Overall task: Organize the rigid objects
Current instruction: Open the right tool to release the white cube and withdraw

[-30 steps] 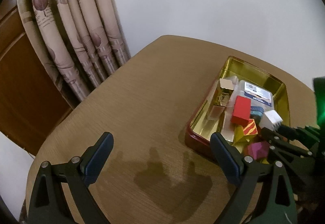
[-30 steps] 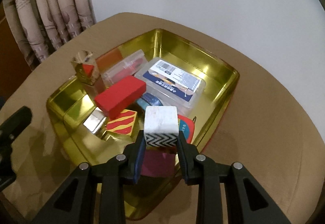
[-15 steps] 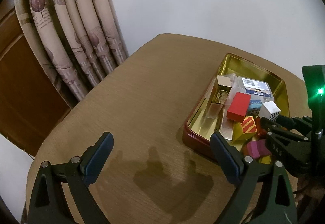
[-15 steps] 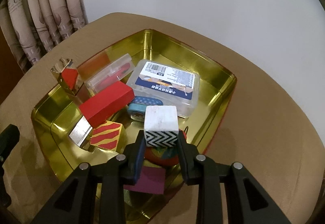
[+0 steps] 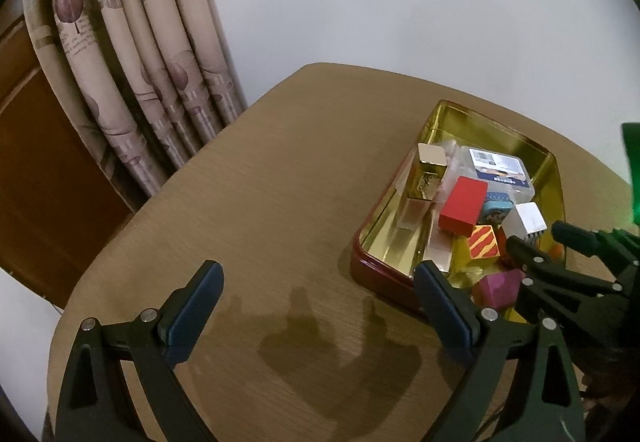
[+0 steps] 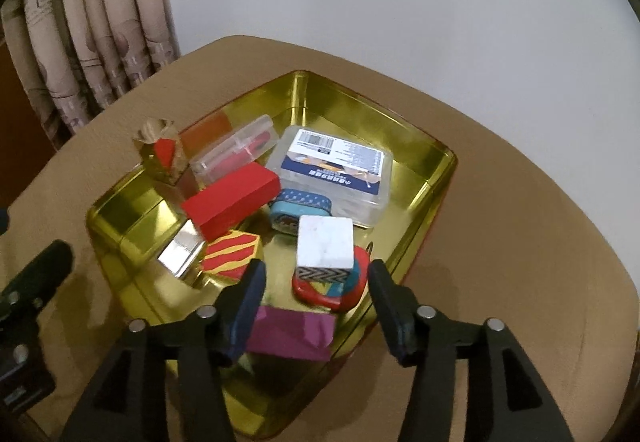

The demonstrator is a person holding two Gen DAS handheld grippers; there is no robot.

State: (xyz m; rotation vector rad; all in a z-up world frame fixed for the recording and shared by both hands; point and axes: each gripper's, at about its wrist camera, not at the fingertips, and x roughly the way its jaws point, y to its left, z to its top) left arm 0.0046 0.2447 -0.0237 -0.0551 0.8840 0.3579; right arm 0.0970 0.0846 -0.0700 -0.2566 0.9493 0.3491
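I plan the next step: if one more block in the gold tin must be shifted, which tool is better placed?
Probably the right tool: it hangs over the gold tin, opening around the white block. The left tool is open over bare table.
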